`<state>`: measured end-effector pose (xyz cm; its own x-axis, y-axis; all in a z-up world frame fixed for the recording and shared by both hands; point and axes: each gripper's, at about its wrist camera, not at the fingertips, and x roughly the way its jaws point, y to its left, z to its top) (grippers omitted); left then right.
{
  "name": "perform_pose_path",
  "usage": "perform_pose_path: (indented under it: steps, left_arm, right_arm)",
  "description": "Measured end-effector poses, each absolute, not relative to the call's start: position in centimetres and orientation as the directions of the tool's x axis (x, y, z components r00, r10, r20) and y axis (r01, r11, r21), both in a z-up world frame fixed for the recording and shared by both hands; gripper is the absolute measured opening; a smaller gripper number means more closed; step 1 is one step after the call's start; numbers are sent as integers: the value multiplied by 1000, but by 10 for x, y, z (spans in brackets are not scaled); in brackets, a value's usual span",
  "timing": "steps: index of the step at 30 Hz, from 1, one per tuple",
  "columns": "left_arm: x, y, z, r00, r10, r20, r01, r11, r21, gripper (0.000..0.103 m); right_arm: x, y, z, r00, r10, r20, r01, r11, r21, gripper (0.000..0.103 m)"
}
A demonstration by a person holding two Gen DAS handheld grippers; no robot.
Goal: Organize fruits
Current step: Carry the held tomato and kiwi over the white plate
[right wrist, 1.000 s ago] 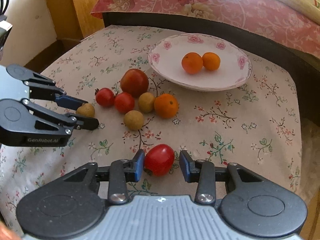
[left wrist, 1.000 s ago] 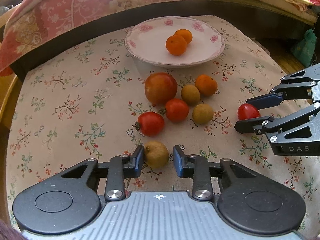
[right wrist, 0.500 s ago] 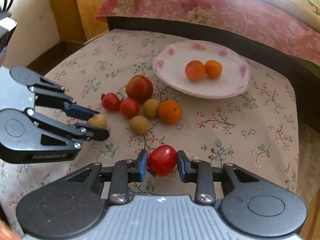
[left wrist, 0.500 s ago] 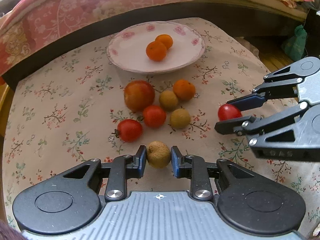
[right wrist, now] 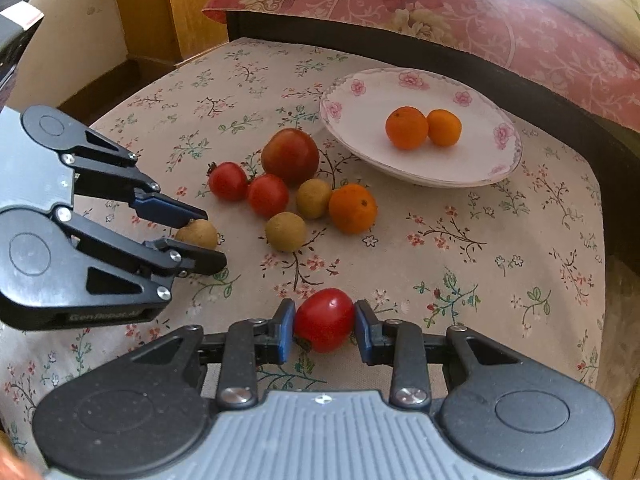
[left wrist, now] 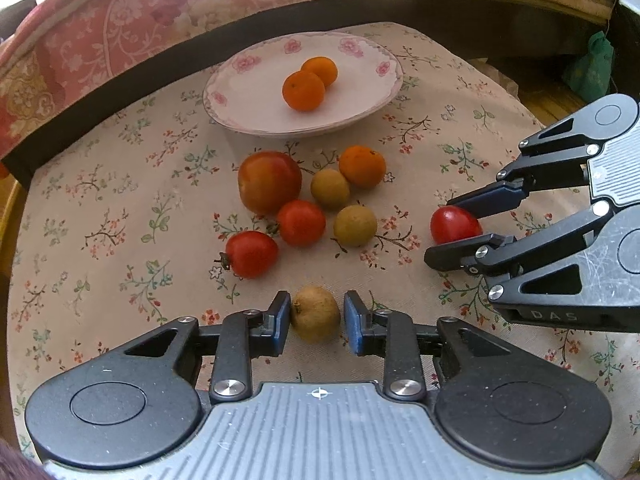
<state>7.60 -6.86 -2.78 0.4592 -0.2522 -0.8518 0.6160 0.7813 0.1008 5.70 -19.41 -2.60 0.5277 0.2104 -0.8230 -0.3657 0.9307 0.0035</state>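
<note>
My left gripper (left wrist: 316,316) is shut on a brown longan (left wrist: 315,313), held just above the floral cloth; both also show in the right wrist view (right wrist: 200,240). My right gripper (right wrist: 324,330) is shut on a small red tomato (right wrist: 325,319), also seen from the left wrist (left wrist: 454,225). A white flowered plate (left wrist: 248,80) at the back holds two oranges (left wrist: 304,90). In front of it lie a big tomato (left wrist: 270,181), two small tomatoes (left wrist: 301,222), two longans (left wrist: 355,226) and an orange (left wrist: 362,166).
The round table has a floral cloth (left wrist: 120,184). A dark bed frame with a pink floral quilt (left wrist: 140,12) runs along the far edge. A wooden cabinet (right wrist: 172,4) stands at the back left in the right wrist view. A green bag (left wrist: 592,64) sits right.
Both grippers have closed on their fruits, the left on the longan and the right on the tomato, and lifted them a little, moving closer to the plate.
</note>
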Motion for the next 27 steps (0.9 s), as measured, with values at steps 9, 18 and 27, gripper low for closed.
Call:
perform_pose_path:
  steps: [9,18,27]
  left_arm:
    - [74,-74,-29,465,-232,-854,616,778,124,34]
    - [76,-81,-18,485,-240,-841,610,782,128,34]
    - [84,-90,-6,520,-231,-823,588,795,148,33]
  right_arm:
    - [59,-192,-25,517,193,-834,-356,934,-4,34]
    - [61,-194,-13,548,199,-813,-330,944,9,34]
    - [68,-197,1,591,181,-786,-285,959,7,34]
